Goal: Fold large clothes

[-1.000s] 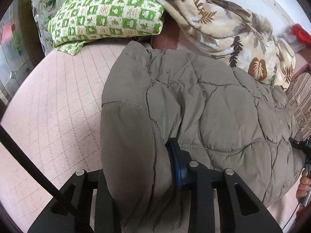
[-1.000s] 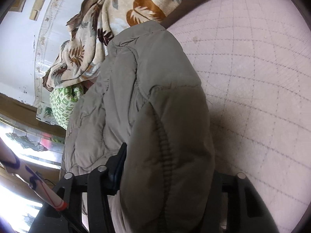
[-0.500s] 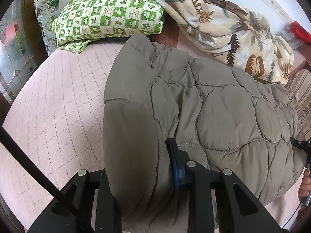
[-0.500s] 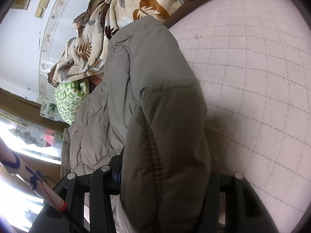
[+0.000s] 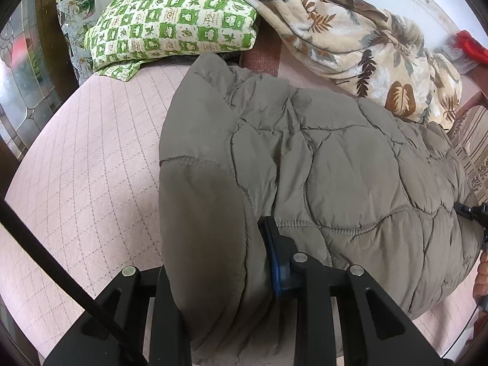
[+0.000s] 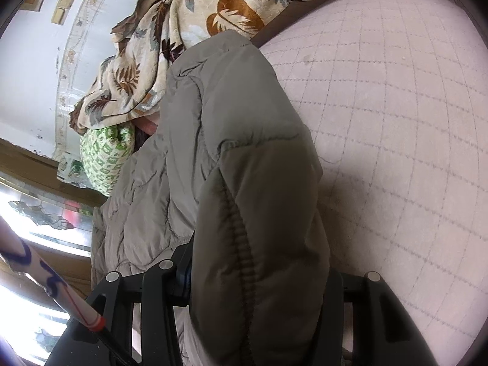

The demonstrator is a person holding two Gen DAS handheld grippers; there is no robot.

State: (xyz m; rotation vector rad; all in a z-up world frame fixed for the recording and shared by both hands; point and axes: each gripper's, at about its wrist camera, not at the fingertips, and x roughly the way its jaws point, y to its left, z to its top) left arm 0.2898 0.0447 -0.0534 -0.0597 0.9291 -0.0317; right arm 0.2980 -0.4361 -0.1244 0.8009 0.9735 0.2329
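A grey-brown quilted puffer jacket (image 5: 335, 164) lies across the pink quilted bed cover (image 5: 91, 158). My left gripper (image 5: 222, 271) is shut on a thick fold at the jacket's left end; its blue pad presses into the fabric. In the right wrist view the same jacket (image 6: 231, 140) runs away from the camera. My right gripper (image 6: 259, 286) is shut on a bulky fold at the jacket's other end. Both sets of fingertips are buried in the padding.
A green-and-white patterned pillow (image 5: 170, 24) and a cream leaf-print blanket (image 5: 350, 30) lie at the far end of the bed. A stained-glass window (image 5: 21, 85) stands left. Pink bed cover (image 6: 396, 106) stretches right of the jacket. A striped cloth (image 5: 472, 152) is at the right edge.
Both grippers have kept their hold while pulling back slightly; the jacket's far edge now sits a little lower in the left wrist view, showing more pillow and blanket.
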